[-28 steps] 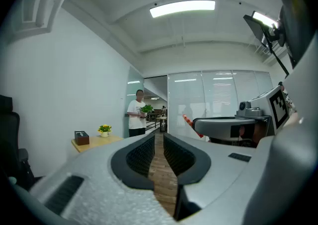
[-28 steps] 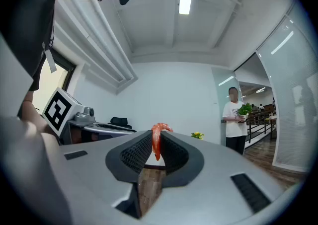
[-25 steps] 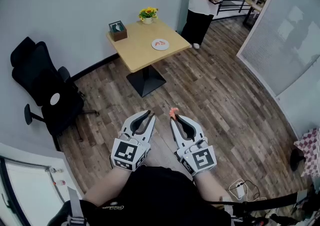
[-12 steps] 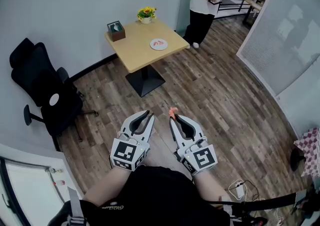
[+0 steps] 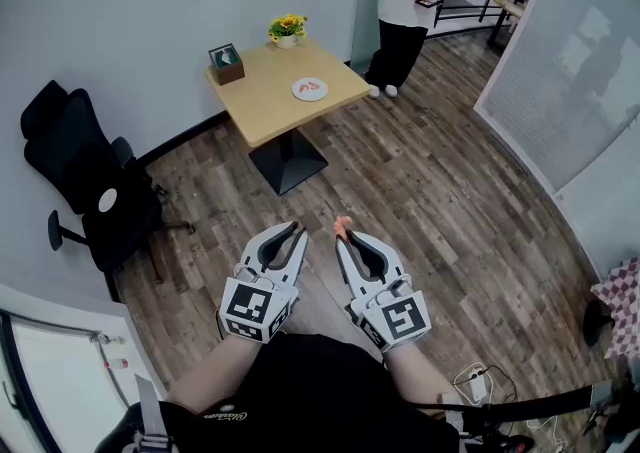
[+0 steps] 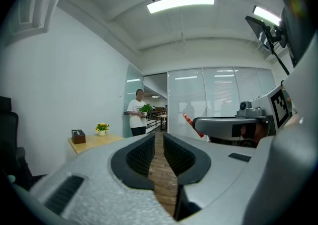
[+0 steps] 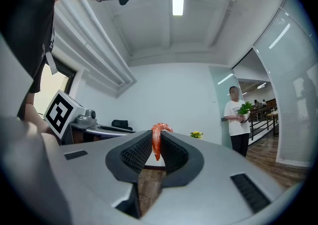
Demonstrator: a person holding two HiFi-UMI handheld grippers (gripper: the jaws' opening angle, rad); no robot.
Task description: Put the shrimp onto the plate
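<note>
An orange shrimp (image 7: pixel 157 140) is pinched between the jaws of my right gripper (image 5: pixel 343 237), which is shut on it; its curled tip (image 5: pixel 342 226) pokes out ahead of the fingertips. My left gripper (image 5: pixel 296 234) is held beside it, jaws nearly together with nothing between them. Both hang over the wooden floor, well short of the table. A white plate (image 5: pixel 309 89) with something orange on it rests on the square wooden table (image 5: pixel 262 101) far ahead. In the left gripper view the shrimp (image 6: pixel 191 124) shows at the right gripper's tip.
A tissue box (image 5: pixel 226 63) and a yellow flower pot (image 5: pixel 286 32) stand at the table's back edge. A black office chair (image 5: pixel 85 186) is at the left by the wall. A person (image 5: pixel 404 1) holding a green plant stands beyond the table.
Both grippers stay together holding the same pose. The table and plate have shifted slightly left and up in the head view as the viewpoint moves.
</note>
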